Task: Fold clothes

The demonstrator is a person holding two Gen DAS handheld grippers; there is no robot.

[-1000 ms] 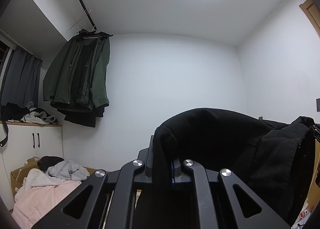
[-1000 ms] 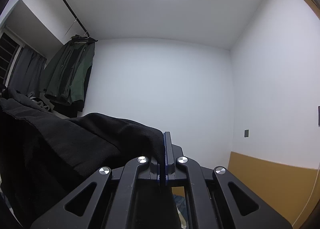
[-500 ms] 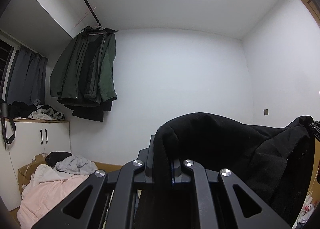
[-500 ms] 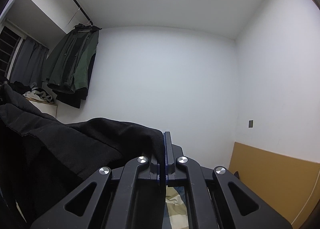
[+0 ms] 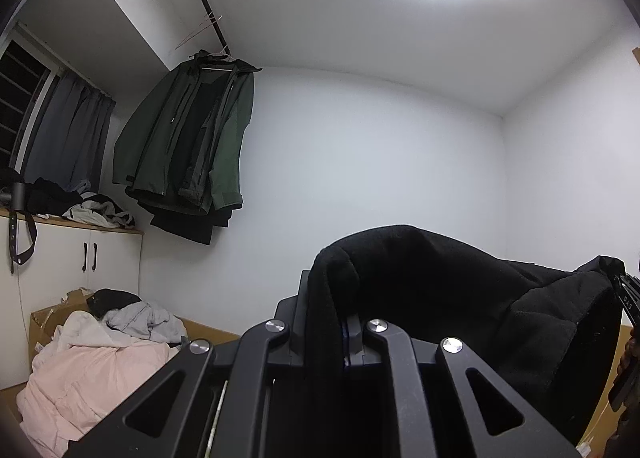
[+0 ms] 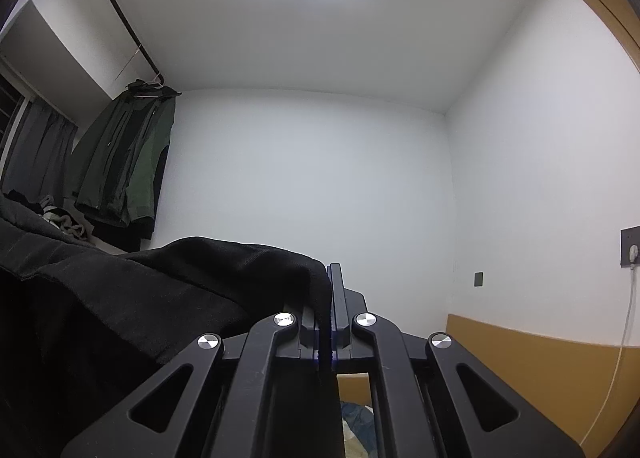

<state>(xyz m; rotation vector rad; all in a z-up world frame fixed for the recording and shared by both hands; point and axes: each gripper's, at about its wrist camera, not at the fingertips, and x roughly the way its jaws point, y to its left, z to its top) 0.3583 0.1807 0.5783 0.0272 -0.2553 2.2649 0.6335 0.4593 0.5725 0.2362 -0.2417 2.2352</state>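
L gripper (image 5: 340, 322) jaws clamped on black garment (image 5: 460, 278), draped off to the right. Green jacket (image 5: 188, 146) hangs on wall; pink bedding (image 5: 92, 374) bottom left.

Left gripper (image 5: 340, 298) raised, jaws clamped on black garment (image 5: 460, 278), right gripper (image 6: 330, 290) likewise

I see a green jacket (image 5: 188, 146) hanging by grey curtains (image 5: 68, 130), above a white cabinet (image 5: 80, 262).

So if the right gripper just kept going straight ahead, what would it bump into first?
Probably the white wall. The right gripper, shut on the black garment, has nothing else ahead of it, though depth is hard to judge.
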